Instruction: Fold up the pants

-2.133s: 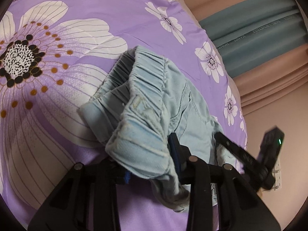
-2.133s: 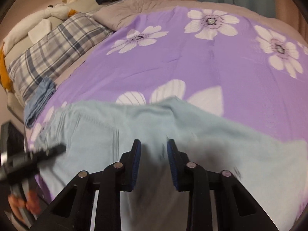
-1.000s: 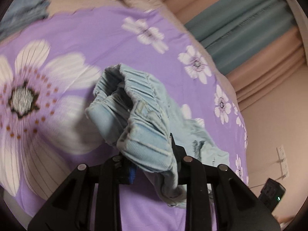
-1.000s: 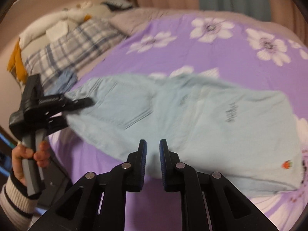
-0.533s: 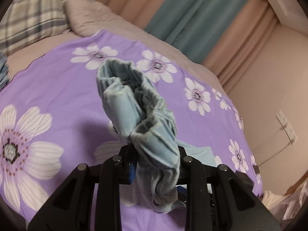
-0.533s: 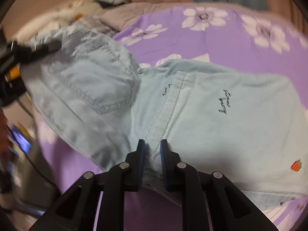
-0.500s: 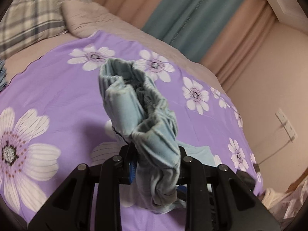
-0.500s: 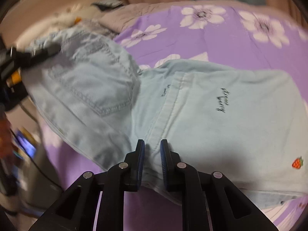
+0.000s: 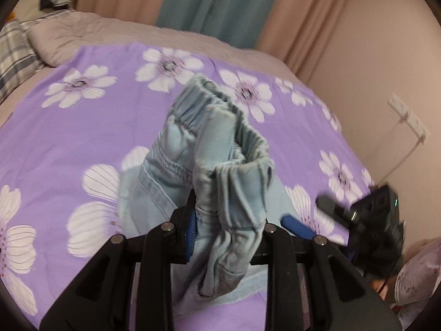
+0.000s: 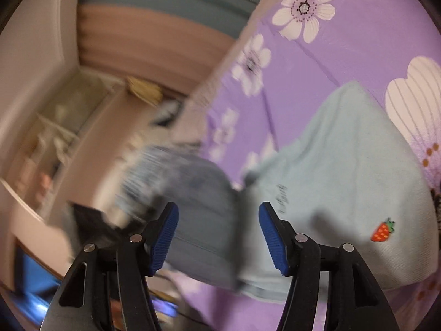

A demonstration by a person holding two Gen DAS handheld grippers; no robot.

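Pants [image 9: 217, 171] hang bunched at the waist, pinched tight in the left gripper [image 9: 226, 237], while the right gripper [image 10: 217, 234], jaws wide apart, should grab next to fold them over on the bed [image 9: 82, 127].

The script on the pants [image 10: 330, 182] is unreadable (too blurred).

In the left wrist view, the bunched waistband of the pants [image 9: 217, 165] fills the middle of the frame and blocks the way straight ahead. Bare purple bedspread [image 9: 69, 132] lies open across the left half. At lower right the right gripper [image 9: 317, 215] crowds the bed's edge, near the wall. In the right wrist view, its blue pads [image 10: 271, 237] stand wide apart over the spread pant leg; the upper right bedspread is free.
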